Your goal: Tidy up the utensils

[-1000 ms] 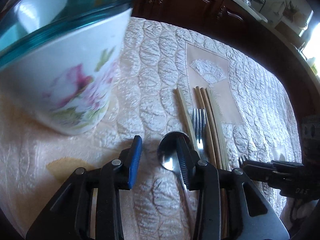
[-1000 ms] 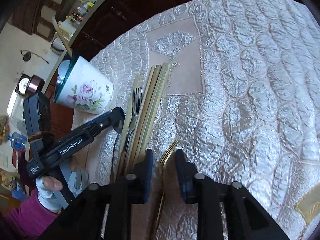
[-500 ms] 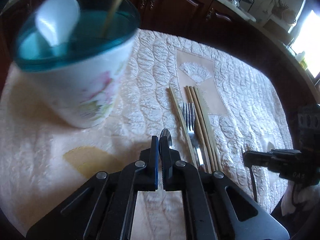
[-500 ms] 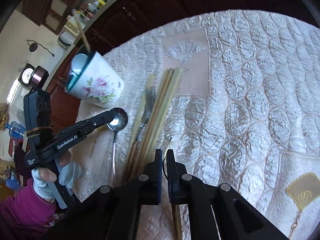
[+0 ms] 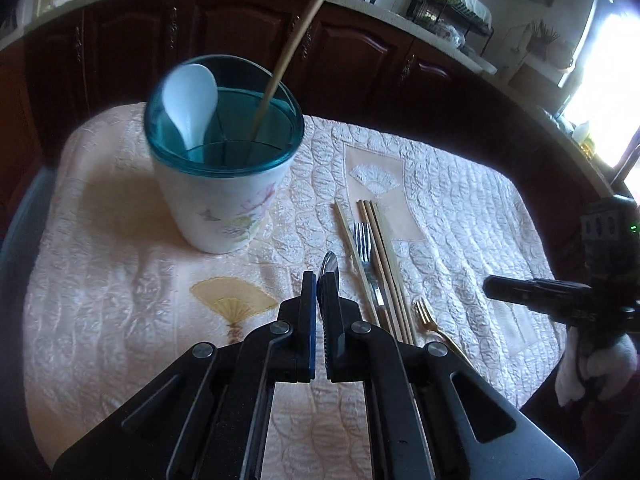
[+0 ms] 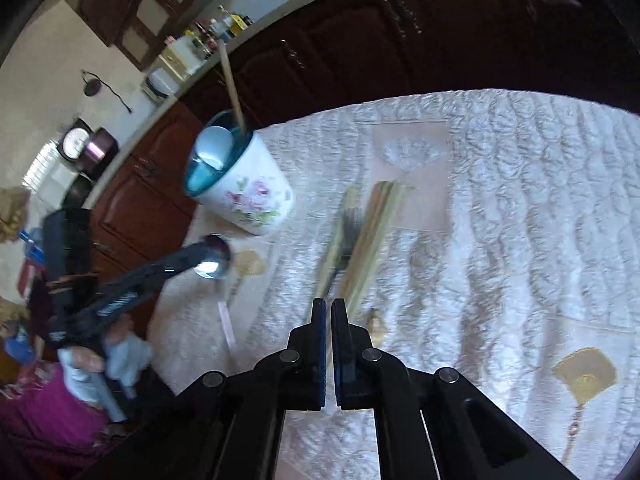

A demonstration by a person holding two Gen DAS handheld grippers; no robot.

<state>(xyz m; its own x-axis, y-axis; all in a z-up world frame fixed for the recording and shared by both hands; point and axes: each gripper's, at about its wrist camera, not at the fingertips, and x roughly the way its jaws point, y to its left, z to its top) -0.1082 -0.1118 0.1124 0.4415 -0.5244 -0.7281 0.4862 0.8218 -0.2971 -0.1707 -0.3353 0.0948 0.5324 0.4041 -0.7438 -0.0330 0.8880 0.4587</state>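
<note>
I have the left gripper (image 5: 319, 280) clamped on the spoon (image 5: 329, 263), lifted so it can go into the cup (image 5: 224, 184) at 11 o'clock. My right gripper (image 6: 327, 305) looks nearly closed; what it grips, I cannot tell. Chopsticks (image 5: 386, 256) lie at 1 o'clock.

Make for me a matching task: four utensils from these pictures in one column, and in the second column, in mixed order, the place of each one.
Utensils
1. metal spoon
2. white spoon
3. silver fork
4. gold fork

Places
A. stands in the floral cup
B. lies among the chopsticks
C. clamped in the left gripper
D. lies on the tablecloth, right of the chopsticks

Pairs: 1-C, 2-A, 3-B, 4-D
</note>
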